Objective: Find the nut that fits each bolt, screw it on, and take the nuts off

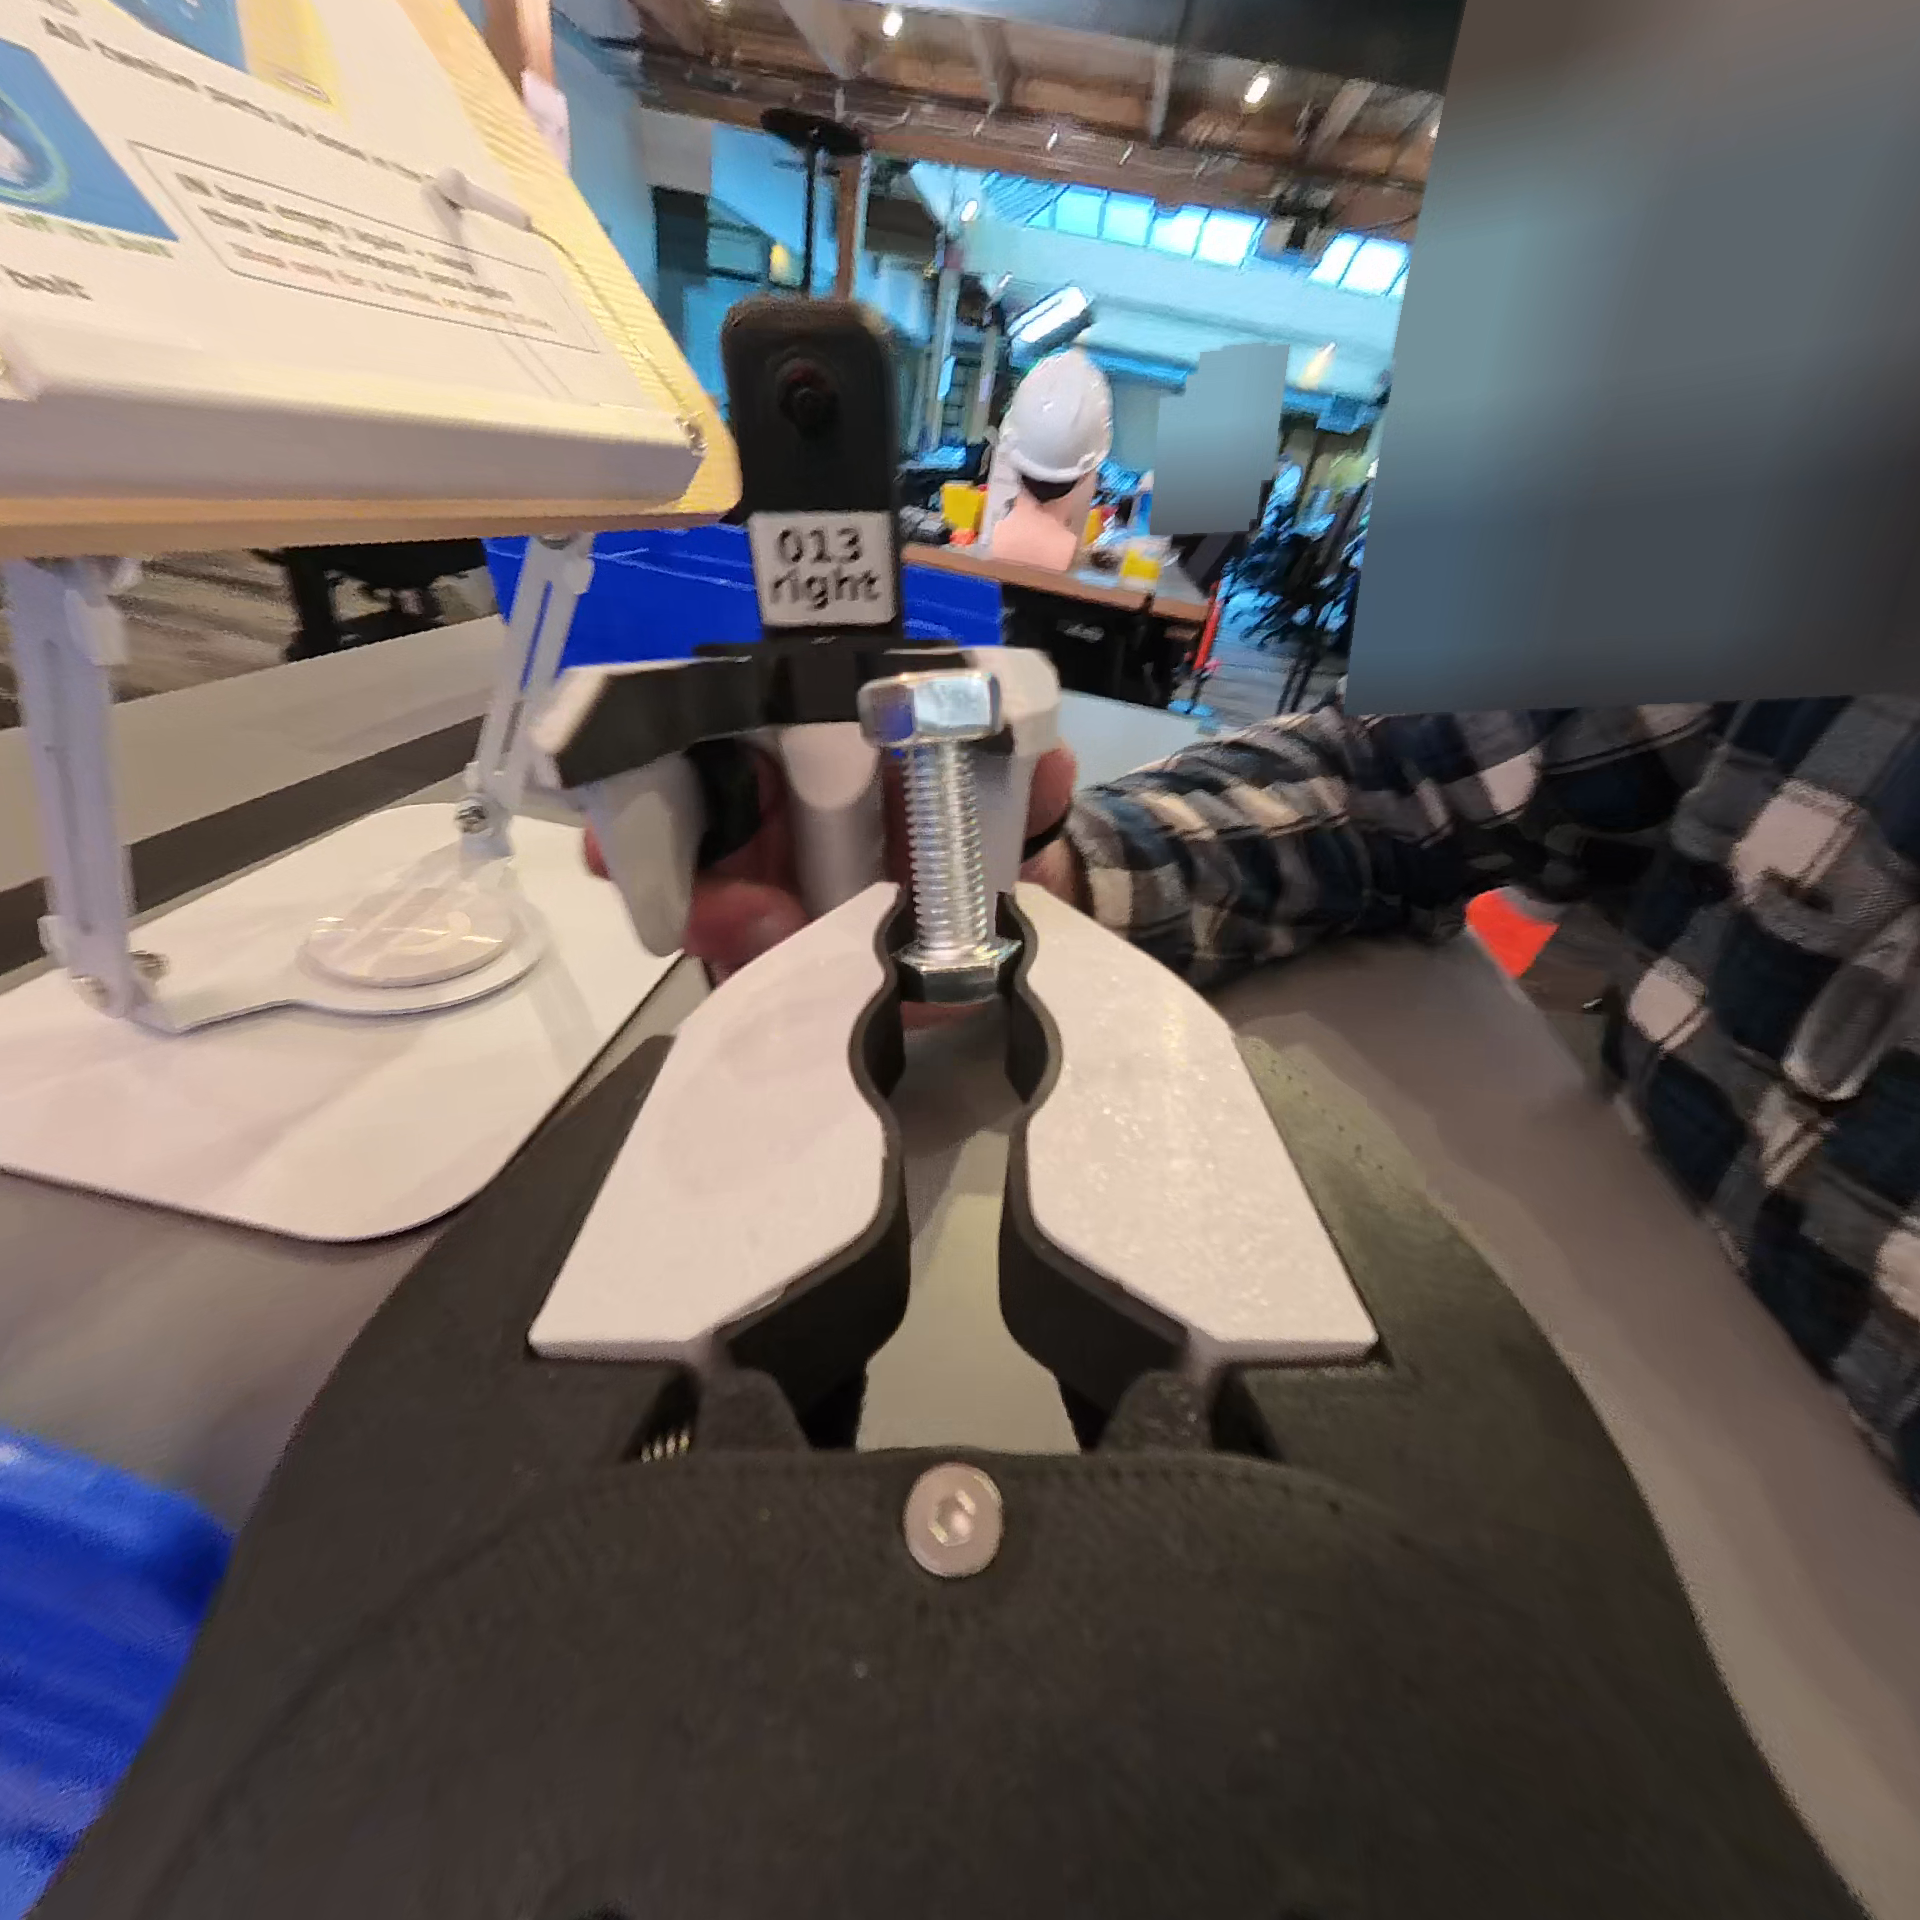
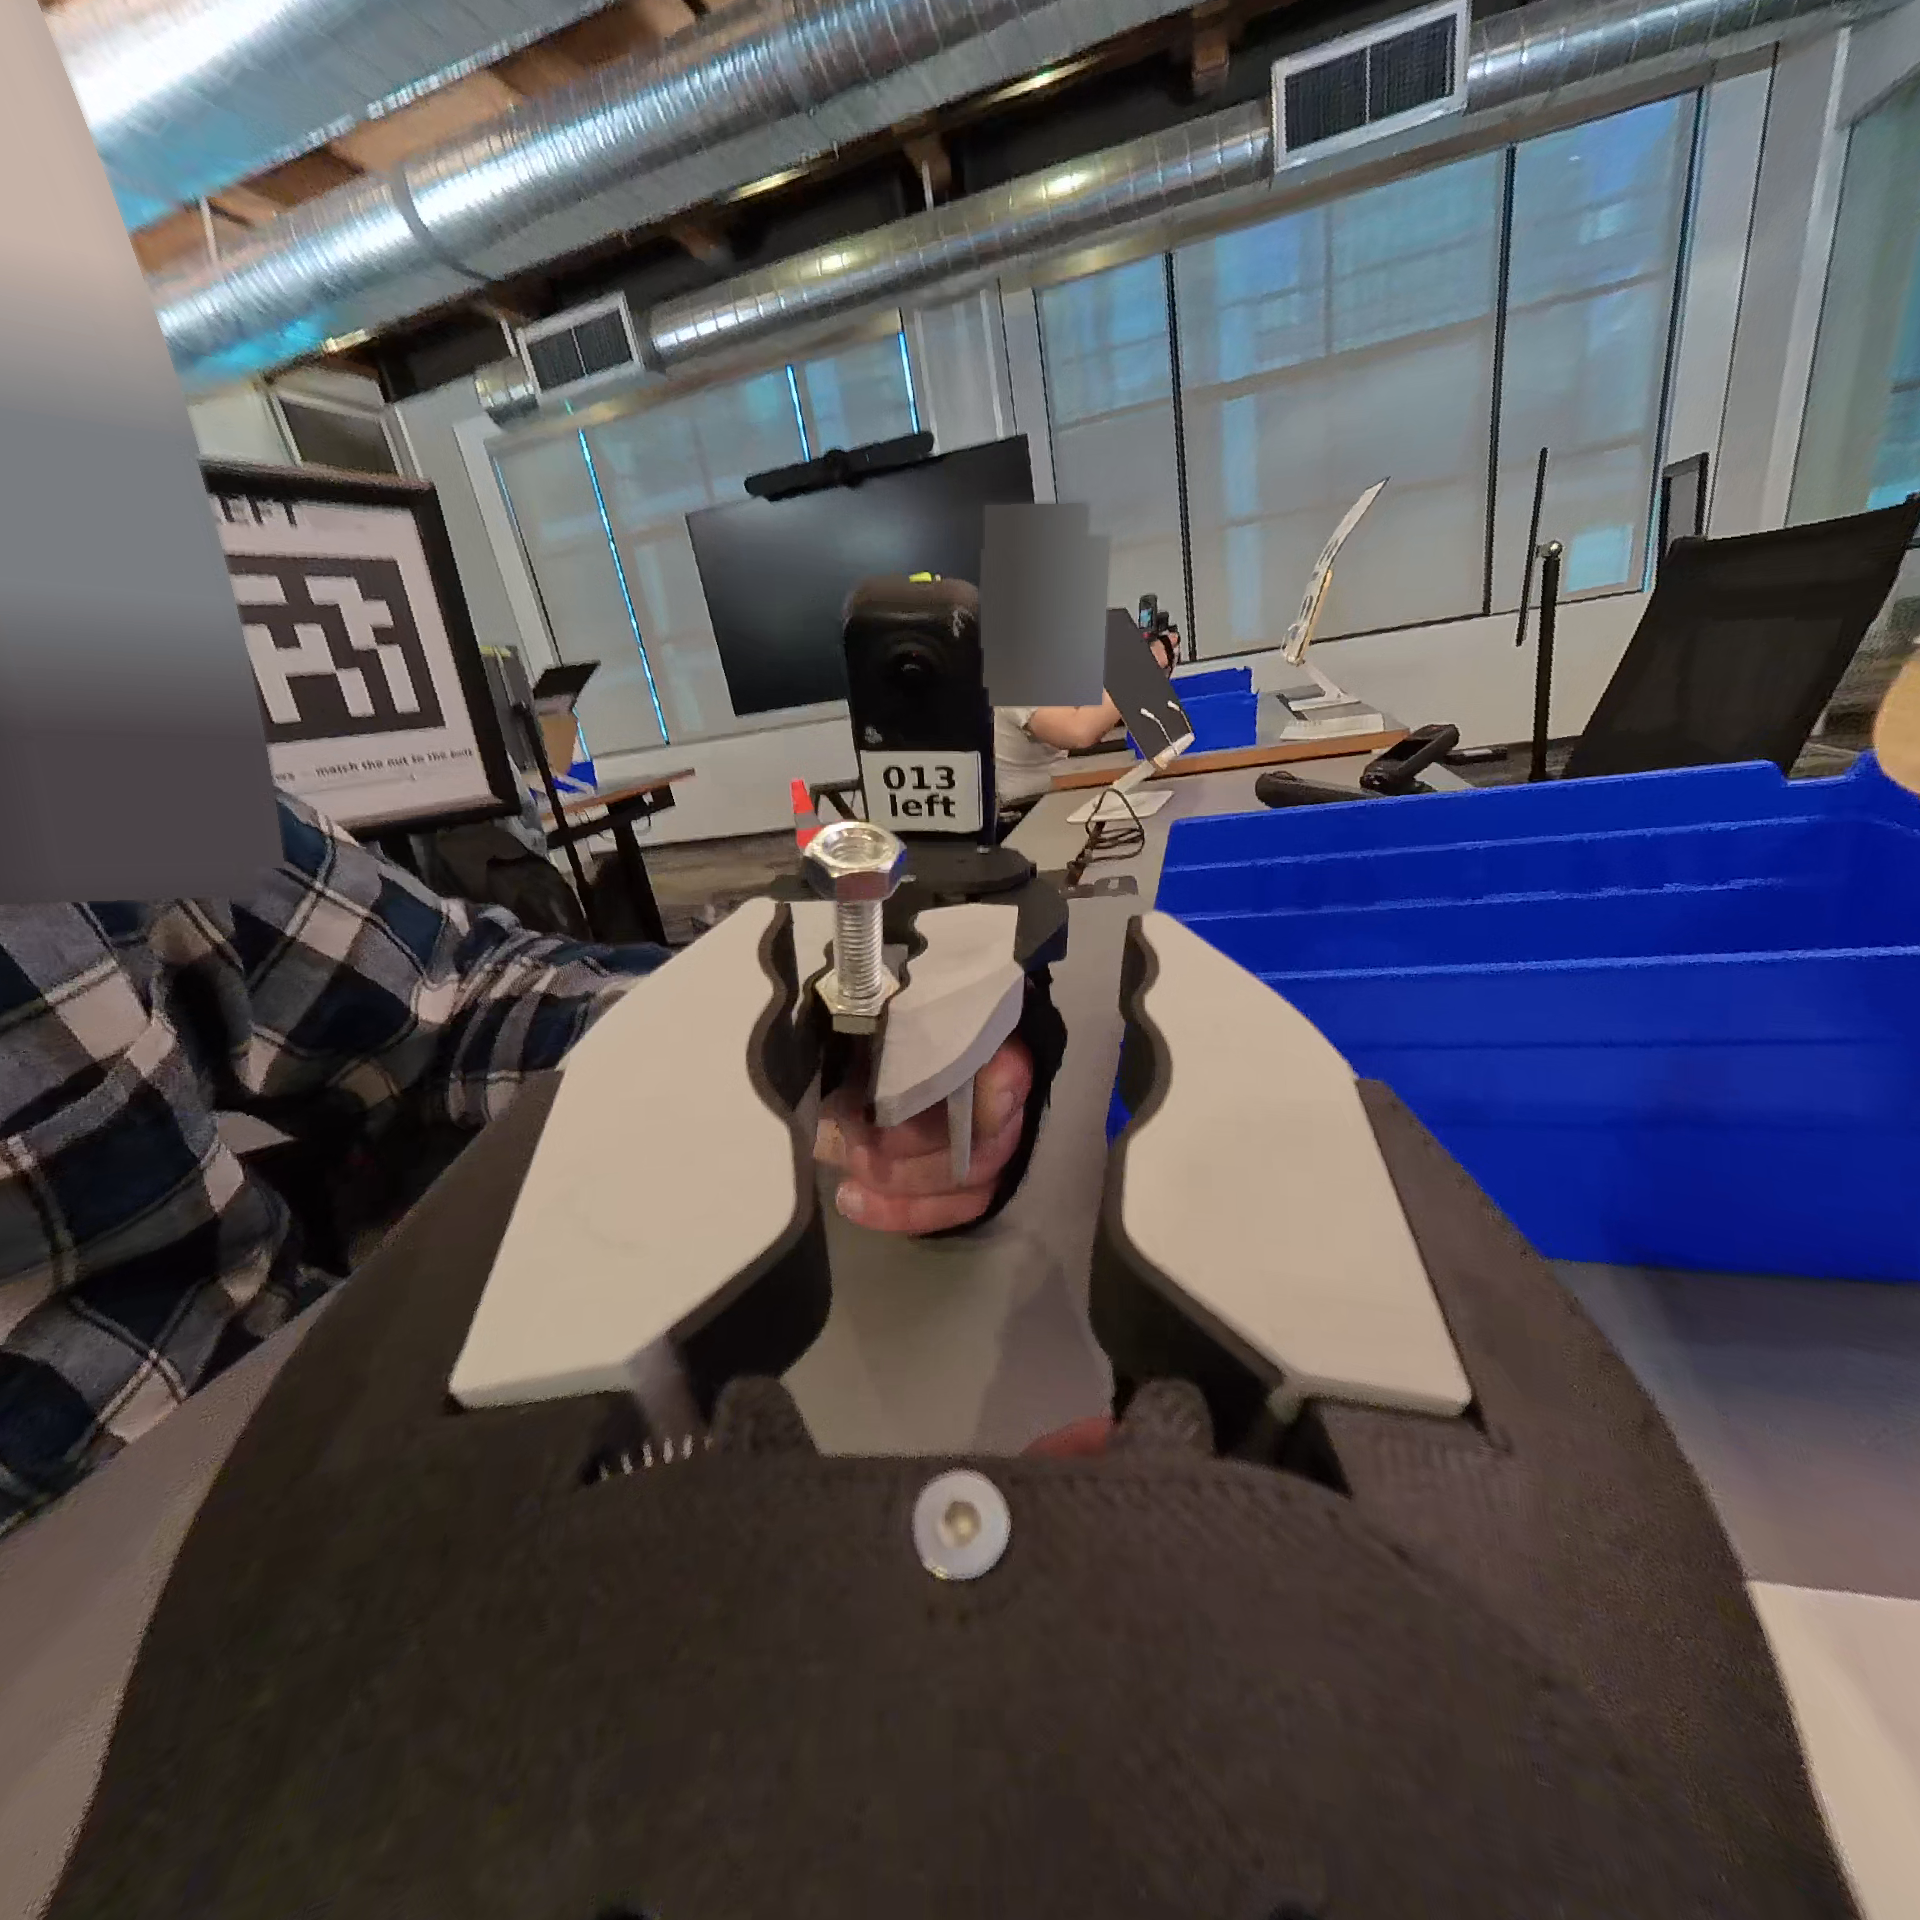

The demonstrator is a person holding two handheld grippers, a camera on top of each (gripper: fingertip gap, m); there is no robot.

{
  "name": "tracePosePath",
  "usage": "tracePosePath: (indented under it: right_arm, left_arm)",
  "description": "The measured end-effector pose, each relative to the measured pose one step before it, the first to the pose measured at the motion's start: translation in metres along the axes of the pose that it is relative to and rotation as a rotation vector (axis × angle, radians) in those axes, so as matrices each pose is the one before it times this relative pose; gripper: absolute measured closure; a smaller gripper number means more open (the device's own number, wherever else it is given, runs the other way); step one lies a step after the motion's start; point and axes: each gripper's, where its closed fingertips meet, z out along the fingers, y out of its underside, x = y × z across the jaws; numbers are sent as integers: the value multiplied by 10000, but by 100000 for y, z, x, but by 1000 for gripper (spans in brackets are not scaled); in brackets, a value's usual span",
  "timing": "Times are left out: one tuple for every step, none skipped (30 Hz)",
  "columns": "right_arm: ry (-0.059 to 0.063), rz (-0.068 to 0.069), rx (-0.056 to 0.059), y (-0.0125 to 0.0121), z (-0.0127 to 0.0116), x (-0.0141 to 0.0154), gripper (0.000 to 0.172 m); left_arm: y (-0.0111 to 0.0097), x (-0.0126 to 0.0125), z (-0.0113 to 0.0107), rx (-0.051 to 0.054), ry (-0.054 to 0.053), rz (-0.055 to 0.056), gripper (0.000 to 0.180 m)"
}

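left gripper (image 1: 951,966) level, jaws pinching nut (image 1: 954,971) on upright bolt (image 1: 940,821) | right gripper (image 2: 951,997) facing it, jaws spread

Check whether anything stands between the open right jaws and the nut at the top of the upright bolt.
Nothing visible does. The left gripper clamps the bolt's head, leaving the nut exposed on top; the right gripper stands open just beside it.
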Motion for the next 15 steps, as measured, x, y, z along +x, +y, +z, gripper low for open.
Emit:
tracePosePath:
  right_arm:
    - [5,-125,-137,-16,31,-182,112]
    - [-31,-71,-78,-134,27,-218,114]
    - [5,-67,-177,-4,49,-134,115]
    - [63,-132,-300,183,56,-38,116]
    - [94,-180,-290,202,45,3,119]
    - [62,-137,-225,142,49,-51,119]
    - [-15,-62,-202,83,93,-140,122]
    - [-60,-47,-211,74,136,-211,123]
    - [-36,-80,-196,33,154,-203,125]
    - [24,-79,-172,4,149,-137,126]
    - [73,-23,-182,47,184,-41,127]
    - [90,30,-213,136,193,22,127]
    - [40,37,-202,164,195,-27,127]
    - [36,32,-131,97,154,-23,127]
    - [109,68,-82,50,109,95,127]
  left_arm:
    - [33,-97,-64,-172,-183,211,166]
    - [79,-87,-69,-243,-216,276,166]
    - [162,-181,-52,-355,-327,385,166]
    - [240,-224,-52,-428,-367,412,166]
    - [125,-170,-91,-348,-305,382,166]
    - [-101,-89,-162,-131,-187,203,166]
    - [-218,-188,-229,-19,-186,97,166]
    - [-83,-288,-249,-110,-236,170,166]
    - [131,-356,-218,-252,-303,281,166]
    - [178,-313,-165,-248,-280,286,166]
    - [103,-210,-101,-167,-213,208,166]
    - [66,-108,-55,-137,-148,168,166]
    - [80,-105,-4,-135,-146,154,166]
    - [102,-78,16,-129,-134,153,166]
    - [100,-57,19,-103,-99,124,166]
